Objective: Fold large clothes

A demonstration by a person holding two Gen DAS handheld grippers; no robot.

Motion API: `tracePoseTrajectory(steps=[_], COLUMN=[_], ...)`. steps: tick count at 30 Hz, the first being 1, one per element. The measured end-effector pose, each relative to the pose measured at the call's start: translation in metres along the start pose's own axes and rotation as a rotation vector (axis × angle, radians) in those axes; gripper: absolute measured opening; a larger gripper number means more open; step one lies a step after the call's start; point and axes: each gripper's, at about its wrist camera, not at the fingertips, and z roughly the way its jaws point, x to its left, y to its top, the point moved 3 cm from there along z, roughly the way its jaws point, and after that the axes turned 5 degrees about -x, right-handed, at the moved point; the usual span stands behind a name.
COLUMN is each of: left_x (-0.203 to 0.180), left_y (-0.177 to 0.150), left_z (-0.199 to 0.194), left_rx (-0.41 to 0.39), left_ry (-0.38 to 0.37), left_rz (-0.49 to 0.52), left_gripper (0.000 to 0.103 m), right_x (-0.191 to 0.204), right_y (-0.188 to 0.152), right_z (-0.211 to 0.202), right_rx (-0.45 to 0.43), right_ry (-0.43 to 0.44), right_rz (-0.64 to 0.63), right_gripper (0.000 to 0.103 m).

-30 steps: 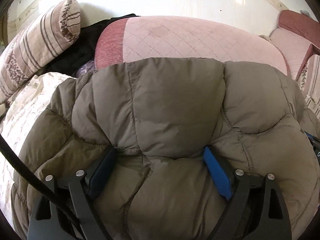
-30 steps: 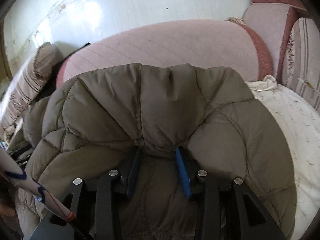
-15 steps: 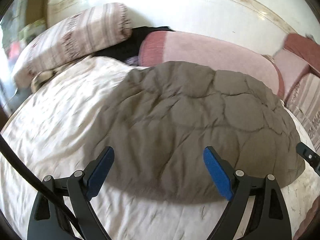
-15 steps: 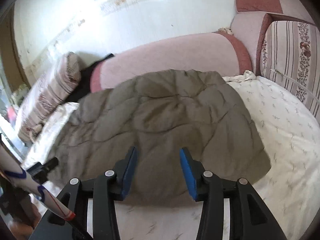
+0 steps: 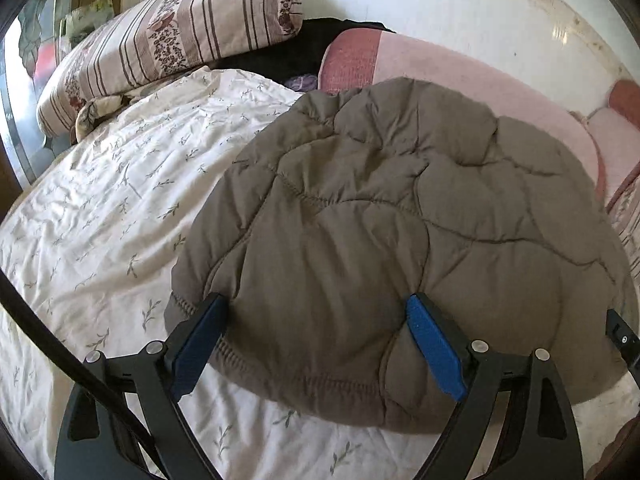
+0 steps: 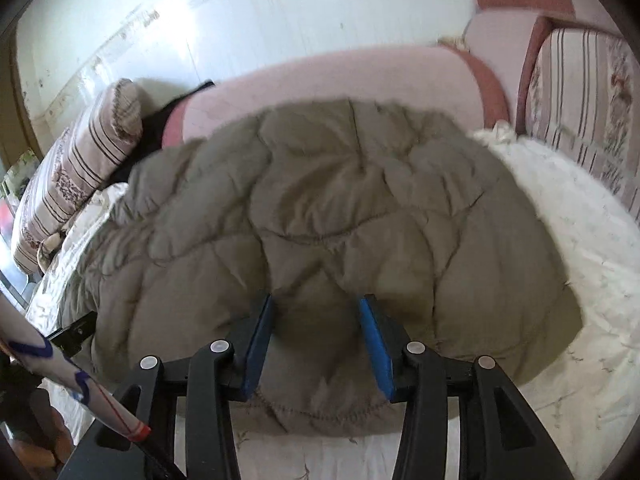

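Note:
A puffy olive-brown quilted jacket (image 5: 400, 220) lies folded flat on the white floral bedsheet (image 5: 100, 220). In the left wrist view my left gripper (image 5: 316, 304) stands wide open over the jacket's near left hem, its blue pads (image 5: 432, 344) straddling the corner and denting the padding. In the right wrist view the jacket (image 6: 340, 208) fills the middle. My right gripper (image 6: 316, 302) is open about halfway, with a bulge of the near hem between its jaws. Each gripper's tip shows at the edge of the other's view.
A striped pillow (image 5: 168, 36) lies at the far left, with a black garment (image 5: 288, 52) behind it. A long pink bolster (image 5: 460, 76) runs along the white wall. A striped cushion (image 6: 580, 112) stands at the right. Bare sheet (image 6: 592, 280) lies right of the jacket.
A second ago both grippers held the jacket bunched up close. Then it lay flat with both grippers drawn back. Now both have come forward onto its near hem.

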Motion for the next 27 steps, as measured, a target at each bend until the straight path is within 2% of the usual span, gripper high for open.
tracePoseTrajectory(steps=[4,10,27], left_x=[-0.007,-0.008,-0.008], left_y=[-0.004,-0.006,-0.008], left_z=[0.005,0.006,0.004], left_rx=[-0.023,-0.051,-0.059], left_ry=[0.036,0.054,0.055], left_rz=[0.002,-0.004,-0.005], left_gripper=[0.094,0.095,0.096], right_x=[-0.009,-0.006,-0.004], right_y=[-0.009,-0.012,-0.012], right_z=[0.017,0.017,0.017], right_rx=[0.024,0.013,0.011], right_ry=[0.021,-0.002,0.000], right_rz=[0.035,0.007,-0.008], right_gripper=[0.049,0.049,0.050])
